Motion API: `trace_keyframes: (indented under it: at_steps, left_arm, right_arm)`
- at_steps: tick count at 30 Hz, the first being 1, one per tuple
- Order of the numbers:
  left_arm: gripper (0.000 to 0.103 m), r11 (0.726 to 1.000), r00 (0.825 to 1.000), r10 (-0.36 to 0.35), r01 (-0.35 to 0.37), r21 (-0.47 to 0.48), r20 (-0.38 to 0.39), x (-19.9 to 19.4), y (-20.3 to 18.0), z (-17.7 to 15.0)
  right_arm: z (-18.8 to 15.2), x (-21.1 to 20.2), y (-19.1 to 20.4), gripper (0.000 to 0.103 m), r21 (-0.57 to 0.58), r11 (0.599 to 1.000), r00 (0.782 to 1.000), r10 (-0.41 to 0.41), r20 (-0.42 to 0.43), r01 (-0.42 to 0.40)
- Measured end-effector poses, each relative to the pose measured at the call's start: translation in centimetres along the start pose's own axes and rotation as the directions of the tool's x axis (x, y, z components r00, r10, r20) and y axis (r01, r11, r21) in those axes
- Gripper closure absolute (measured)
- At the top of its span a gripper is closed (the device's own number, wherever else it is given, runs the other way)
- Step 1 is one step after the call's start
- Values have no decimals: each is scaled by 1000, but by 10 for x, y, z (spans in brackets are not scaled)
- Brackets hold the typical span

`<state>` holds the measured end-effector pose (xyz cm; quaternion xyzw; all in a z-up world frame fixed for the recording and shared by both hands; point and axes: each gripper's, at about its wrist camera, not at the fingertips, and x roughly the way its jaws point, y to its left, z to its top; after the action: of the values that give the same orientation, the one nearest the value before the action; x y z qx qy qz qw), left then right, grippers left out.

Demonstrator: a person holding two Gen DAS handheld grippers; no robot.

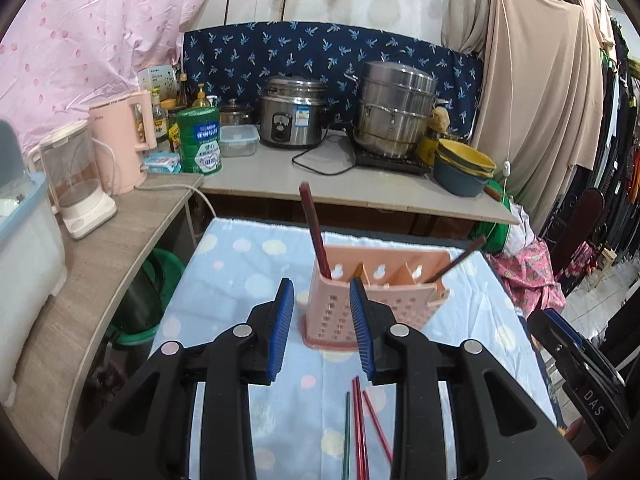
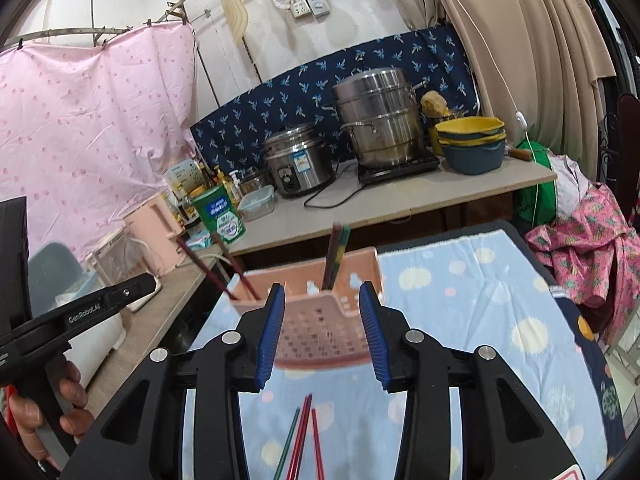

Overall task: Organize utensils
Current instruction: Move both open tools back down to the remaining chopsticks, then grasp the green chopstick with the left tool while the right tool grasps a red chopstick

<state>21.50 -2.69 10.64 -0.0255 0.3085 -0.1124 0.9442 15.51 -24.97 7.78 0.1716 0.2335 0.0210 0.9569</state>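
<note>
A pink perforated utensil holder (image 1: 384, 300) (image 2: 316, 328) stands on a blue dotted cloth (image 1: 240, 280) (image 2: 460, 300). Dark red chopsticks (image 1: 316, 236) (image 2: 224, 268) lean in its left compartment. In the right wrist view a red and a green chopstick (image 2: 336, 256) stand in a compartment further right. Several loose red chopsticks and a green one (image 1: 360, 428) (image 2: 300, 440) lie on the cloth in front of the holder. My left gripper (image 1: 320, 284) hovers open above them, pads empty. My right gripper (image 2: 322, 286) is also open and empty, facing the holder.
A counter (image 1: 320, 176) behind the table carries a rice cooker (image 1: 294, 116), a steel steamer pot (image 1: 394, 108) and stacked bowls (image 1: 464, 168). A side shelf on the left holds a pink kettle (image 1: 120, 144) and a blender (image 1: 76, 180). A person's hand (image 2: 40, 408) holds the left gripper's handle.
</note>
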Motion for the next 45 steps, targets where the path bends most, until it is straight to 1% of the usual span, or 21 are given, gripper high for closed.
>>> trace_keyframes:
  at_steps: [4,8,11,14,18,19,21,23,29,31,32,33,35,39,45]
  left_arm:
    - [75,1000,999,-6,6,-3,-48,-3,4,-31]
    - [75,1000,995,1,-1,1,-101,-4,7,-66]
    - [75,1000,989,-9,5,-24,-151,-4,13,-92]
    - [75,1000,981,-2,-3,-27,-193,-5,16,-118]
    - [75,1000,969,4,-11,-27,-246,-6,21,-149]
    - [74,1000,966,6,-12,-24,-258,-7,22,-156]
    - [68,999,960,6,-15,-29,-281,-8,24,-171]
    - [68,1000,954,2,-11,-30,-301,-10,24,-183]
    - [67,1000,935,-16,11,-16,-356,-14,18,-217]
    - [62,1000,931,-21,19,-9,-365,-16,15,-224]
    - [54,1000,931,-17,18,-2,-365,-17,13,-228]
    - [52,1000,933,-13,16,5,-359,-19,12,-230]
    - [52,999,935,-7,18,29,-355,-21,8,-235]
    - [52,999,930,-11,29,44,-368,-20,3,-242]
    - [52,997,930,-13,40,66,-367,-18,-3,-247]
  right_arm:
    - [-31,-12,-7,65,15,1000,999,-3,-54,3]
    - [-70,-21,-13,65,23,1000,991,-11,-132,14]
    - [-100,-27,-16,65,8,999,981,-36,-188,38]
    - [-129,-33,-18,65,-13,998,969,-57,-239,55]
    - [-159,-41,-18,65,-54,996,955,-85,-286,73]
    - [-167,-43,-17,65,-64,995,951,-91,-294,75]
    - [-180,-46,-14,65,-81,994,944,-100,-315,78]
    - [-193,-48,-13,65,-86,994,937,-96,-336,71]
    - [-216,-47,-6,65,-105,993,920,-92,-381,56]
    - [-220,-46,-5,65,-111,992,917,-94,-389,55]
    - [-222,-45,-4,65,-112,992,916,-94,-391,54]
    - [-223,-44,-4,65,-112,992,915,-95,-393,55]
    - [-225,-41,-5,65,-106,993,912,-95,-399,57]
    - [-231,-37,-6,65,-100,993,907,-98,-409,62]
    - [-231,-35,-2,67,-113,992,910,-102,-402,61]
